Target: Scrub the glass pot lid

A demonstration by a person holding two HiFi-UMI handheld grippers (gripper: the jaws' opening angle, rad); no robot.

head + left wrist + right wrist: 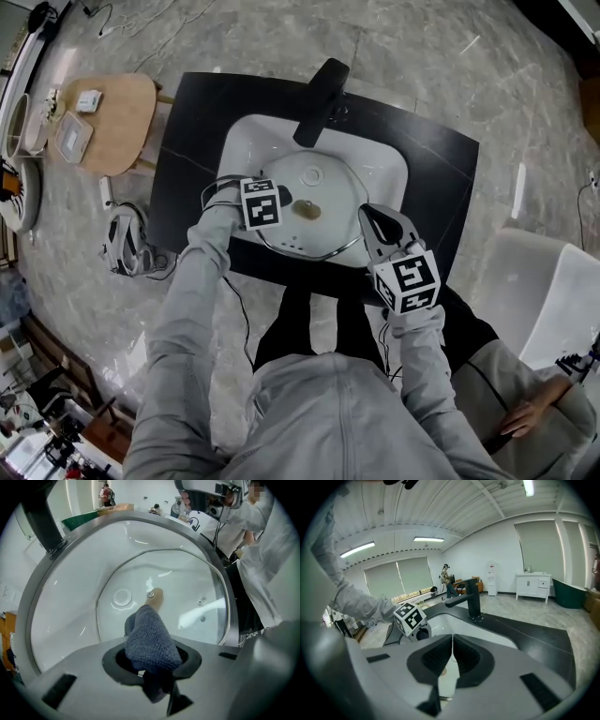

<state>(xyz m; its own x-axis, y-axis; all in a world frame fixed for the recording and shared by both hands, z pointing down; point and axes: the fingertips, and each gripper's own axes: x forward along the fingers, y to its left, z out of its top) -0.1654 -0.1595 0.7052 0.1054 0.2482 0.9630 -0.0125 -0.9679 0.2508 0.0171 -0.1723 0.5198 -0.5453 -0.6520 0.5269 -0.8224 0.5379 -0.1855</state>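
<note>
The left gripper [152,663] is clenching a grey-blue knitted cloth [149,632] over the round glass pot lid [187,581] in the white sink [246,141]. The right gripper [452,654] is idling, pinched shut on nothing, so the unbraced lid could skid.

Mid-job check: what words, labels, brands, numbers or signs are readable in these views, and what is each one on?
No readable text in any view.
Marker cubes: black-and-white square patterns only, no letters or digits.
Boxes on the wooden side table: any print is too small to read.
Glass lid and faucet: no brand or marking shows.
</note>
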